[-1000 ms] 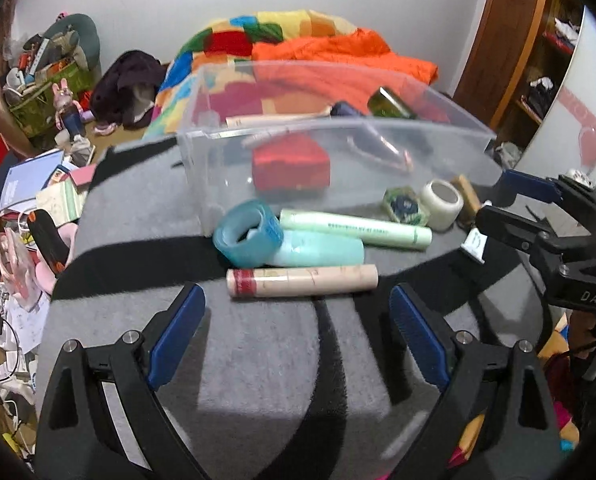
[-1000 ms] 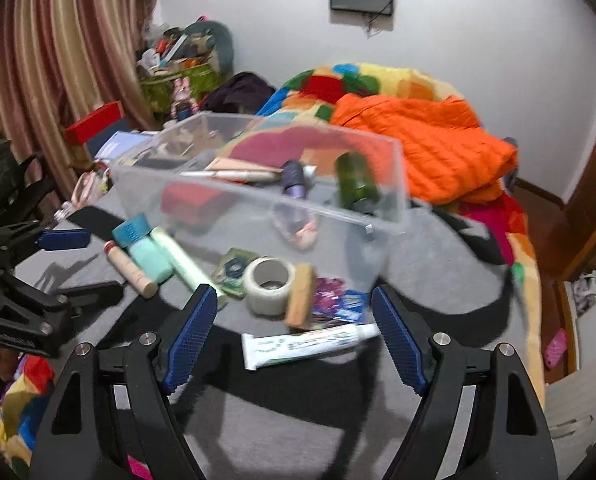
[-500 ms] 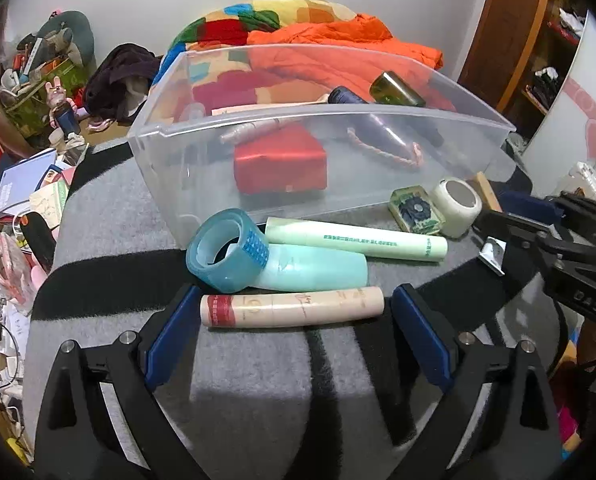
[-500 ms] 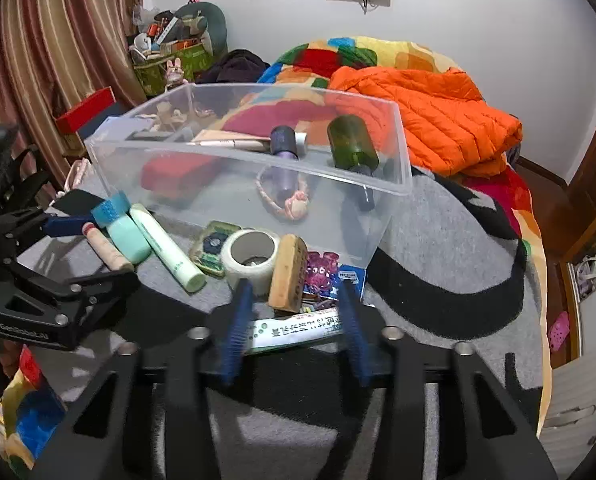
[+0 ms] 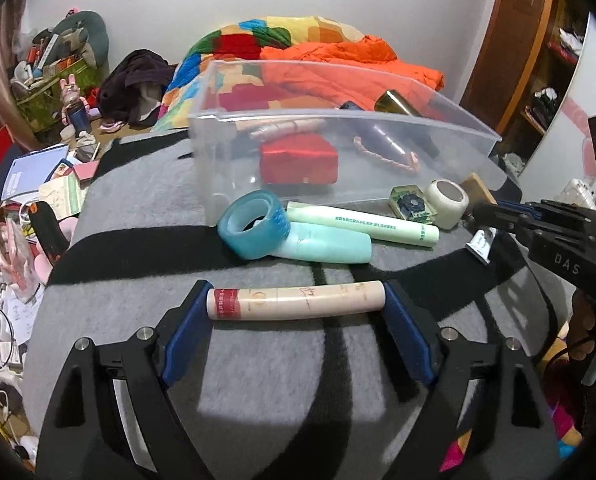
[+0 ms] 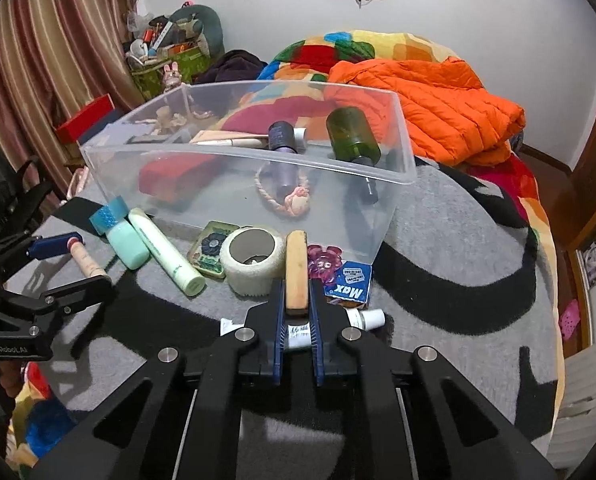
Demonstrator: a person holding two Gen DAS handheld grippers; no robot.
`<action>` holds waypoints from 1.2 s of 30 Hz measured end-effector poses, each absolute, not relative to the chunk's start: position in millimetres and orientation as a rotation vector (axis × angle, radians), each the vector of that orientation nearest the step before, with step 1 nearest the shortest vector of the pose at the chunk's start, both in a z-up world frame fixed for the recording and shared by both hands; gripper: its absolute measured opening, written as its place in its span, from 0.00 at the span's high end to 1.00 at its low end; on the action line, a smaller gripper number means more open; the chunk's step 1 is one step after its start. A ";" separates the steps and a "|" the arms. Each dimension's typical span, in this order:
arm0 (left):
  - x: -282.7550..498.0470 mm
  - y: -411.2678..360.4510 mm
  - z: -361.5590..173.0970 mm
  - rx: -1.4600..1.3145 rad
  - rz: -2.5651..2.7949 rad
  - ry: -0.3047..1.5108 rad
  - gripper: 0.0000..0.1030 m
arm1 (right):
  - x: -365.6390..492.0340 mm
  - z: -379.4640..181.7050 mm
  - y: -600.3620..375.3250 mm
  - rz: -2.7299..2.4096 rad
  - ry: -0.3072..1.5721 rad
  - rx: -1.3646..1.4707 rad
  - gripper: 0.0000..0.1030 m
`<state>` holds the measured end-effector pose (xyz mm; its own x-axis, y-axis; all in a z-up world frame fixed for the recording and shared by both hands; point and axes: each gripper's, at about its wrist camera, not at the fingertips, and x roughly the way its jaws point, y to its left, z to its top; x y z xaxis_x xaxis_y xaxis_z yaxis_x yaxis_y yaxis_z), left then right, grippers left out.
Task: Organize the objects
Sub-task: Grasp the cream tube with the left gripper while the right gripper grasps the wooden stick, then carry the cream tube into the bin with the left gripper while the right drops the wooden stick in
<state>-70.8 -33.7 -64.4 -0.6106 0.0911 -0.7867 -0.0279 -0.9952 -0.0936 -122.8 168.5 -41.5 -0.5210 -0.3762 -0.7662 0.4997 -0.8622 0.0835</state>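
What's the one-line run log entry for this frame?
left gripper: closing around beige tube | right gripper: shut on wooden brush | clear bin: not yet reached

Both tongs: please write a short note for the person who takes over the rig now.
Left tongs: closing around the beige tube lying on the grey blanket, one pad at each end; not lifted.
Right tongs: shut on the wooden brush, which stands on edge beside the white tape roll.
Already in the clear bin: red box, green bottle, purple bottle.
Left outside: blue tape ring, two mint tubes, flower tin, white tube.
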 end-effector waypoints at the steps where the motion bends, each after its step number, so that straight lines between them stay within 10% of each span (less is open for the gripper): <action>1: -67.8 -34.6 -61.4 -1.342 2.772 -0.108 0.18 | -120.1 -39.2 169.4 -2.365 0.197 1.133 0.90; 36: -151.0 -22.2 20.3 -1.092 2.821 -0.096 0.18 | -173.4 27.8 160.0 -2.419 0.024 0.945 0.90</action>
